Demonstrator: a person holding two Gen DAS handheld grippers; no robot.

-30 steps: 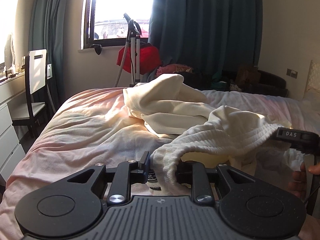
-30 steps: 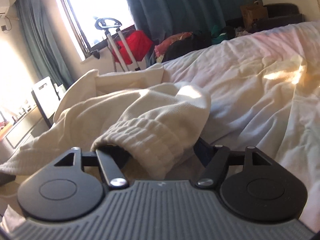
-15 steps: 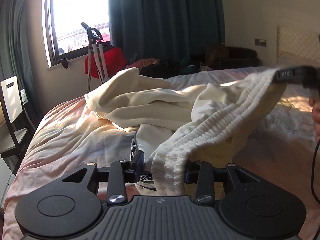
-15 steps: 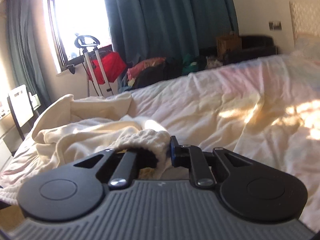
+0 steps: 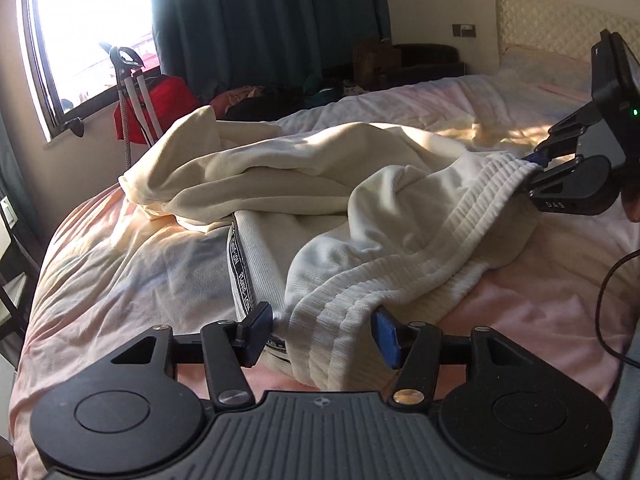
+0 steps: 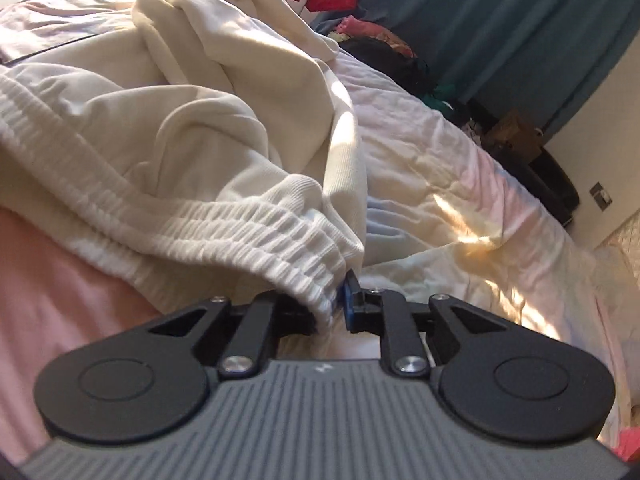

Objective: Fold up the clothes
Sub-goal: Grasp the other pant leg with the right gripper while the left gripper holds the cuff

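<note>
Cream jogging trousers [image 5: 280,184] lie crumpled on the bed, and their ribbed white waistband [image 5: 420,256] stretches between my two grippers. My left gripper [image 5: 322,334] has its jaws opening. One end of the waistband lies loosely between its fingers [image 5: 256,332]. My right gripper [image 5: 530,172] is at the far right, pinching the other end. In the right wrist view the waistband [image 6: 240,232] runs in between the right gripper's [image 6: 334,308] jaws, which are narrow and easing apart, with the pads still on the cloth.
A black printed tape [image 5: 239,268] runs down the trouser side. The pale pink bedsheet [image 5: 120,272] spreads all round. A chair [image 5: 8,264] stands at the left, a red bag [image 5: 168,96] and clothes pile under the window, and a headboard [image 5: 560,20] far right.
The left jaws have widened from a tight pinch on the waistband. The right gripper closed on the other end, rolled, and drew it away to the right, stretching the band out.
</note>
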